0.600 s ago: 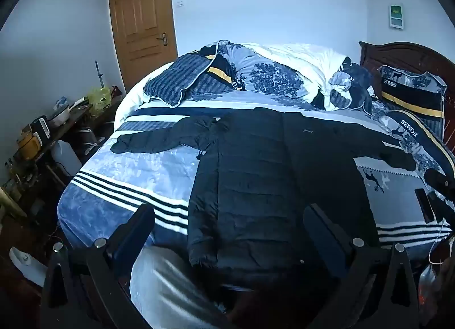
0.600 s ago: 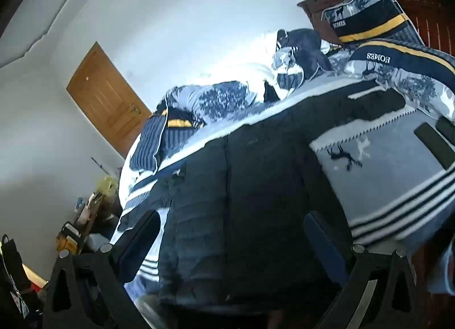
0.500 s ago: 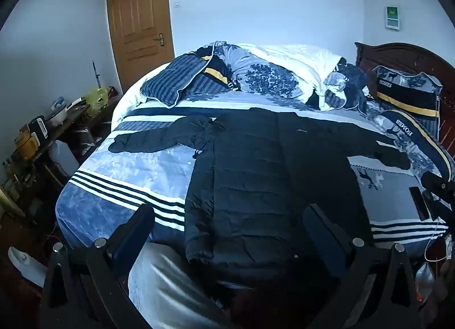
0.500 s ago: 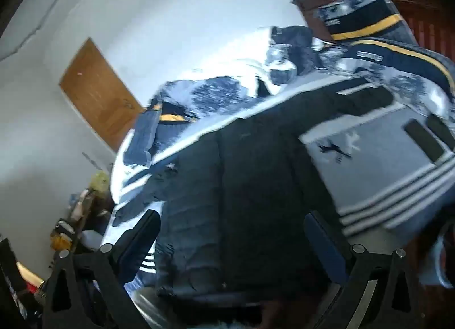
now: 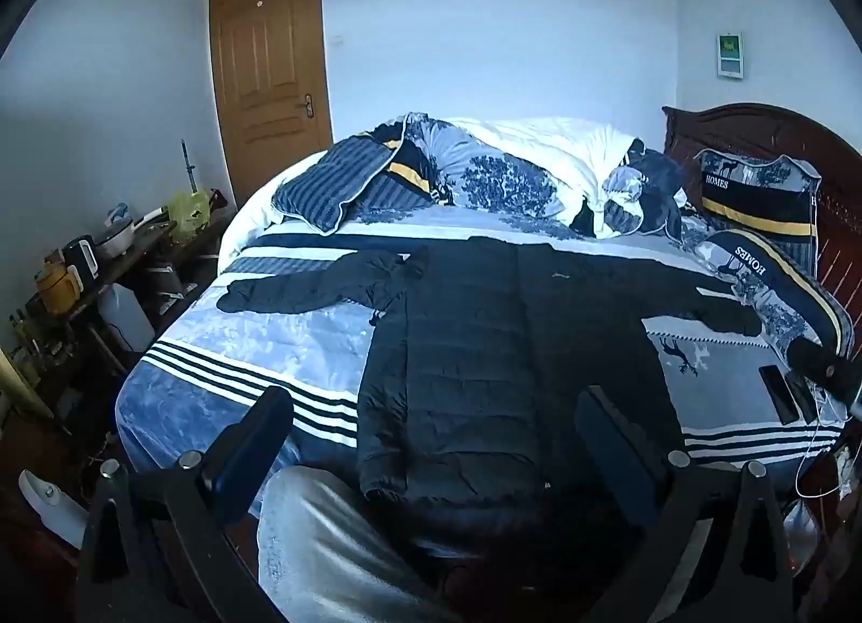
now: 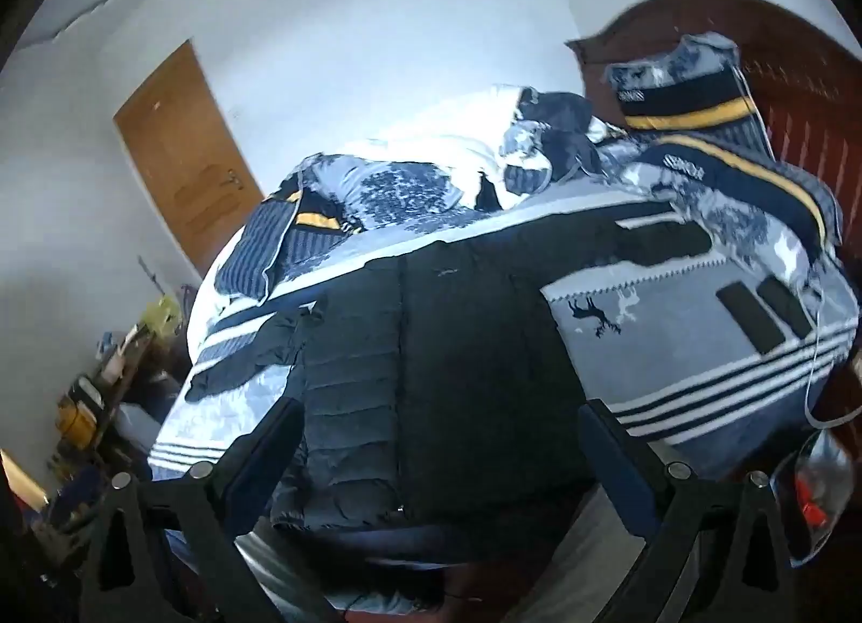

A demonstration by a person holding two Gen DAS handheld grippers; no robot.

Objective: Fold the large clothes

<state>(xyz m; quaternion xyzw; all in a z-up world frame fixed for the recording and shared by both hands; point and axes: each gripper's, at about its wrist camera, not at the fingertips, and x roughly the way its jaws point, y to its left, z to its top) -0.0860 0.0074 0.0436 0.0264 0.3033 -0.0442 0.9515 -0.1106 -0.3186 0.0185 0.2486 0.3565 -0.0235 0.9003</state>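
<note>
Light: I read dim, cold blue in both views.
Glare: white quilt (image 6: 447, 138) blown out.
Blur: right view smeared near the headboard (image 6: 765, 47).
Edges: black corners, bent lines.

The near hem of the black puffer jacket (image 5: 474, 354) is disappearing behind the person's grey-trousered leg (image 5: 328, 547) in the left wrist view. Motion blur is smearing the lettering on the pillows (image 6: 695, 100) in the right wrist view. Items crowding the side table (image 5: 91, 273) are showing too small to identify. The wooden headboard (image 5: 781, 133) is running off the frame's right edge.
</note>
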